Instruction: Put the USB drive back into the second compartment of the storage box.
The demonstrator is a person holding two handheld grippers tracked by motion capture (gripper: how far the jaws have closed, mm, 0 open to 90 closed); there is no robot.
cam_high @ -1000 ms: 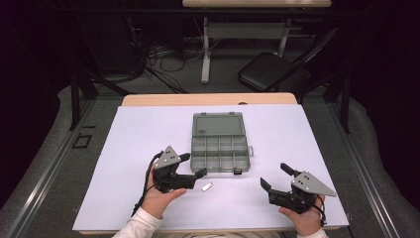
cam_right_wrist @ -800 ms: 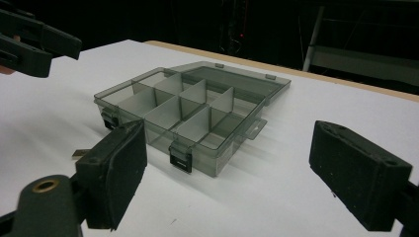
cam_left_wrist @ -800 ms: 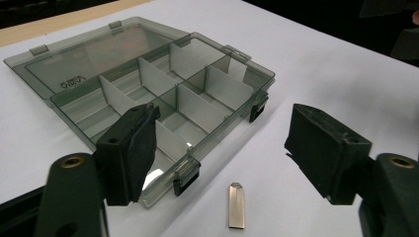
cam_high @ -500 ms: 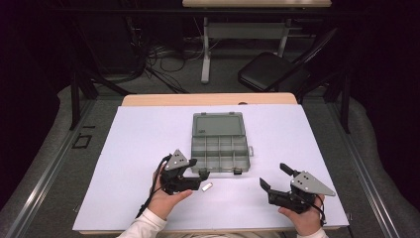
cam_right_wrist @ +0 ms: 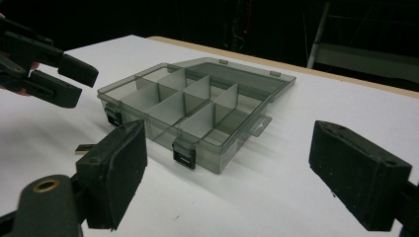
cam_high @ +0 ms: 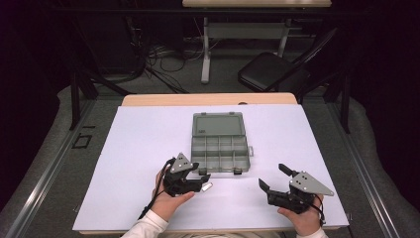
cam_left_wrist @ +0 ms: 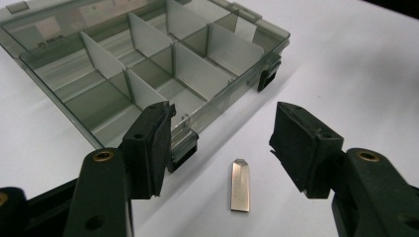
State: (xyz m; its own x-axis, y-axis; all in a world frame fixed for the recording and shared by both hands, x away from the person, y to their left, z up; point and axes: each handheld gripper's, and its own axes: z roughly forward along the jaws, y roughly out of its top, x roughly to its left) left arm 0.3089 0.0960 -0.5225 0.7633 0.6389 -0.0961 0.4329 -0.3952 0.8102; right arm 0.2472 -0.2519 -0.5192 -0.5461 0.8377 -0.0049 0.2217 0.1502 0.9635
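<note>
On the white table (cam_high: 129, 163), just this side of the open compartment box (cam_high: 220, 148), a small flat metal piece (cam_left_wrist: 240, 185) lies bare on the surface, and that looks like the thing in play. The left claw (cam_high: 200, 184) hovers right at it, jaws spread wide, nothing between them. From the left gripper view the piece sits squarely in the gap between the two black jaws, a little toward the camera from their tips, close in front of the box's near wall and its dark latch (cam_left_wrist: 180, 154).

Here's the relation that matters: the piece is long and narrow, with one pointed end aimed away toward the box, and its long axis runs roughly along the claw's reach. So the jaws stand on either side of its narrow width, which looks like a good line for a pinch, though the piece lies very flat on the table and could slip.

Over on the other side, the right claw (cam_high: 271, 178) rests low near the table's front edge, also wide open and empty, well apart from the piece. In the right gripper view the box's compartments appear empty. The left hand is plainly the nearer one, so my guess is the pick falls to it.
</note>
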